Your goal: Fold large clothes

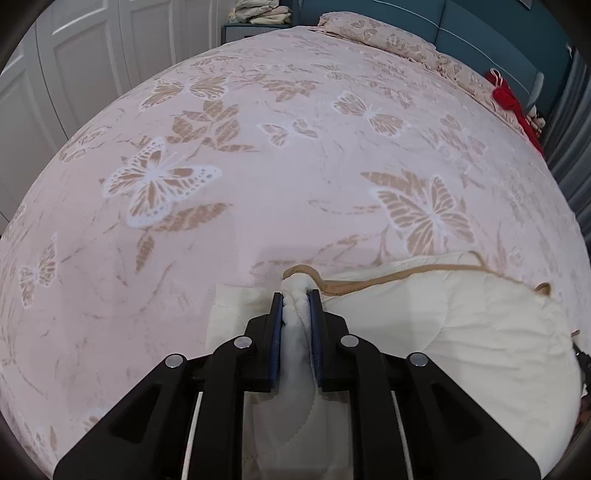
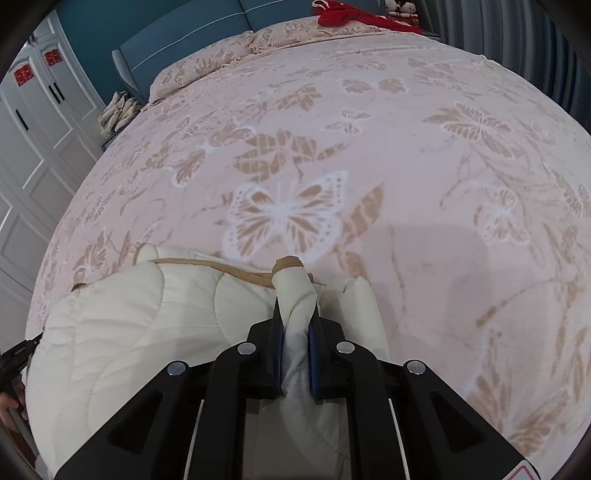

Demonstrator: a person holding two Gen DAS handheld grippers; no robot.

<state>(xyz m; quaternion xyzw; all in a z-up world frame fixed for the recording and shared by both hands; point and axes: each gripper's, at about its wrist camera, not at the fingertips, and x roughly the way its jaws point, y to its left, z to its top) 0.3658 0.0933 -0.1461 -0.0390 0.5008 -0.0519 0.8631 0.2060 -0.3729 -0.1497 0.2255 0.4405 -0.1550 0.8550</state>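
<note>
Left gripper [image 1: 295, 295]: jaws clamped on a bunched fold of the cream quilted padded garment with tan piping [image 1: 443, 332], fabric squeezed between the blue pads and poking out past the tips. Rest of the garment spreads to the right of this gripper and under it, lying on the bed.

Right gripper [image 2: 295, 306]: jaws pinched on another bunch of the same garment [image 2: 147, 325]; a tan-edged corner sticks up just beyond the tips. Bulk of it sits left of this gripper.

Ahead of both: pink bedspread with beige and white butterfly print [image 1: 258, 166], a big white butterfly just past the right tips.

Far end: matching pillow [image 1: 388, 37], teal padded headboard [image 2: 192, 44], red cloth [image 2: 351, 14], white panelled wardrobe doors [image 2: 37, 129].
</note>
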